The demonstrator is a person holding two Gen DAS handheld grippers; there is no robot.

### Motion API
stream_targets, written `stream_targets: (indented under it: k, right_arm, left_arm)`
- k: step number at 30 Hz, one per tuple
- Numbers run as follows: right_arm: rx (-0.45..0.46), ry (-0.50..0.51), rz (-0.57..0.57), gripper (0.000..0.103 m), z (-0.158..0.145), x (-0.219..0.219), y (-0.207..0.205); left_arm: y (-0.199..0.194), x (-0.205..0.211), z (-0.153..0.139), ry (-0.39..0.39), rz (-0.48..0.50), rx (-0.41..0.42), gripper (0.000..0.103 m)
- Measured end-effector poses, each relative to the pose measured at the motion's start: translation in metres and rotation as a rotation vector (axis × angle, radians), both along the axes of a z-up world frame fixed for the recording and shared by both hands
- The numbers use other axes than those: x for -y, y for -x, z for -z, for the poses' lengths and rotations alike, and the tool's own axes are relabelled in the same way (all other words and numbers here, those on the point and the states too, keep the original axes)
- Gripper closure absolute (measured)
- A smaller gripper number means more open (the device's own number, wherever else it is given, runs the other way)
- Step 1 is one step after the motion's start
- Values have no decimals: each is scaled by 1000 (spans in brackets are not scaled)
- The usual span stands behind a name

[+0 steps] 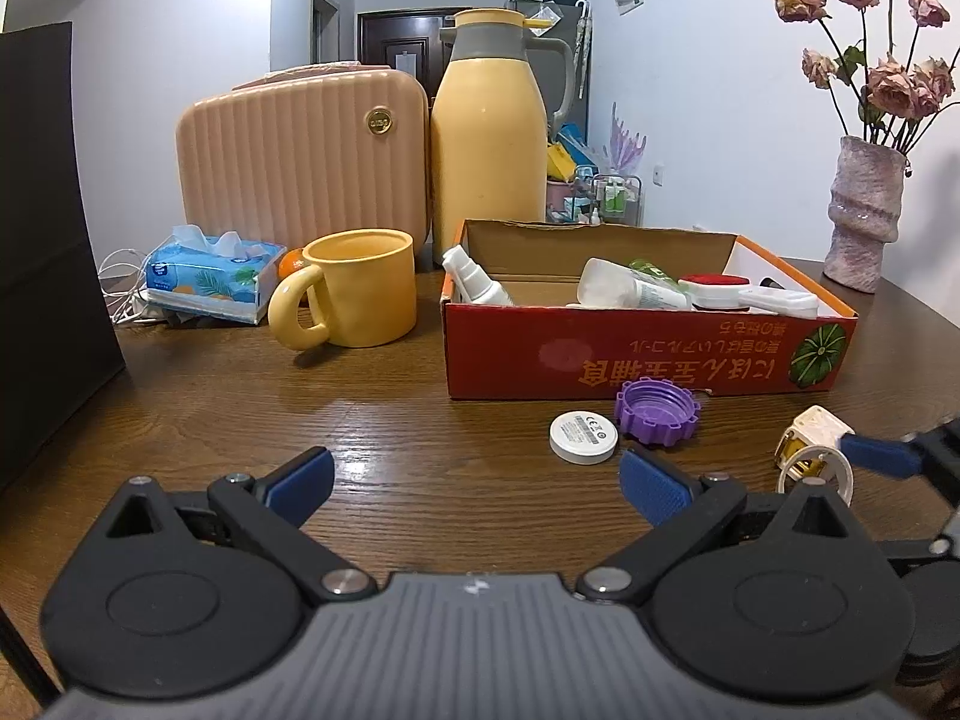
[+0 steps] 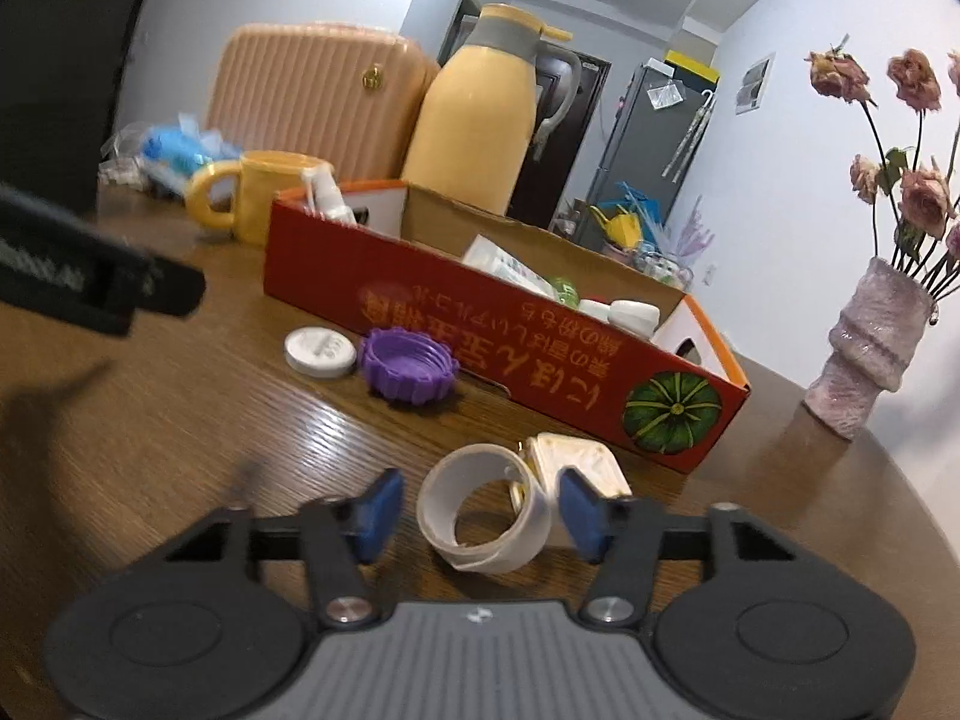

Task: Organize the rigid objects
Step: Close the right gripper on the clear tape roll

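A red cardboard box (image 1: 648, 360) (image 2: 480, 324) holds several bottles, tubes and a red-topped item. In front of it lie a purple ridged cap (image 1: 657, 410) (image 2: 408, 369), a white round tin (image 1: 583, 437) (image 2: 318, 351), and a white ring-shaped socket with brass parts (image 1: 813, 450) (image 2: 486, 516). My left gripper (image 1: 477, 480) is open and empty above the table, left of the tin. My right gripper (image 2: 474, 513) is open with its blue pads on either side of the white ring socket, not closed on it; one of its fingers (image 1: 882, 455) shows in the left wrist view.
A yellow mug (image 1: 354, 288), tissue pack (image 1: 210, 276), pink ribbed case (image 1: 300, 150) and yellow thermos jug (image 1: 489, 132) stand behind and left of the box. A pink vase (image 1: 864, 216) (image 2: 864, 348) with dried roses stands at right. A black object (image 1: 42, 240) stands at far left.
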State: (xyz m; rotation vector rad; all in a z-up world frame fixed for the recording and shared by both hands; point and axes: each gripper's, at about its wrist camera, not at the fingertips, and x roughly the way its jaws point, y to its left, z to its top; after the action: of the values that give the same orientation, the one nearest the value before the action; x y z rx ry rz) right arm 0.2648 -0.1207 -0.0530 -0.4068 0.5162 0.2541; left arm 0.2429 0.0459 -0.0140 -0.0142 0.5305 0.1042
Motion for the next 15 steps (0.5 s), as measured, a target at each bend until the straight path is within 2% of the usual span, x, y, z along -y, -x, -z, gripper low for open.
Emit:
stream_targets:
  k: [8,15]
  right_arm:
    - [18,-98,-19,57,-7,12,4]
    - [66,-233,-2,57,-19,32,4]
  left_arm:
    - [1,1,0,-1,2,-1,0]
    - [-3,3,4,-12,0,-16,0]
